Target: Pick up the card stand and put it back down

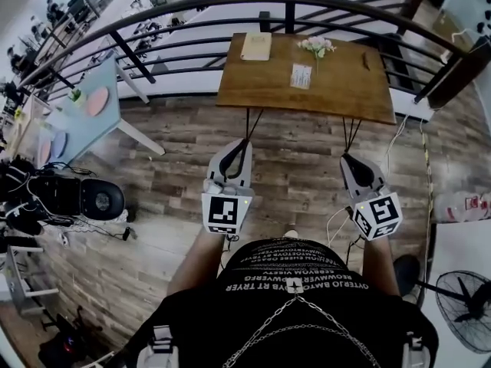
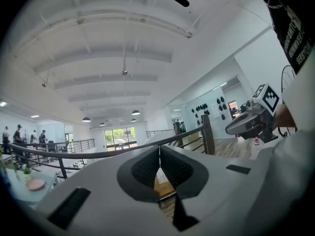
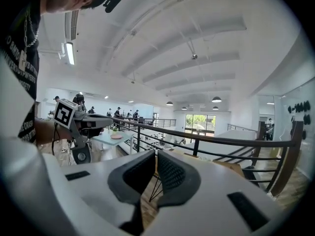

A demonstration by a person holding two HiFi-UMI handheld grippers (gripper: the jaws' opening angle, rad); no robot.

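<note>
The card stand (image 1: 301, 76) is a small white upright card near the middle of a wooden table (image 1: 337, 90), some way ahead of me. My left gripper (image 1: 244, 144) and right gripper (image 1: 347, 158) are held side by side short of the table's near edge, both pointing at it. In the left gripper view the left gripper (image 2: 159, 149) has its pads together at the tips, and a strip of the card stand (image 2: 161, 176) shows through the gap below them. In the right gripper view the right gripper (image 3: 156, 154) is shut with nothing in it.
On the table also lie a pale booklet (image 1: 256, 46) and a small bunch of flowers (image 1: 317, 47). A curved black railing (image 1: 192, 10) runs behind the table. A light blue table (image 1: 84, 117) stands at the left, a fan (image 1: 464, 309) at the lower right, cables and gear (image 1: 69, 198) on the floor at left.
</note>
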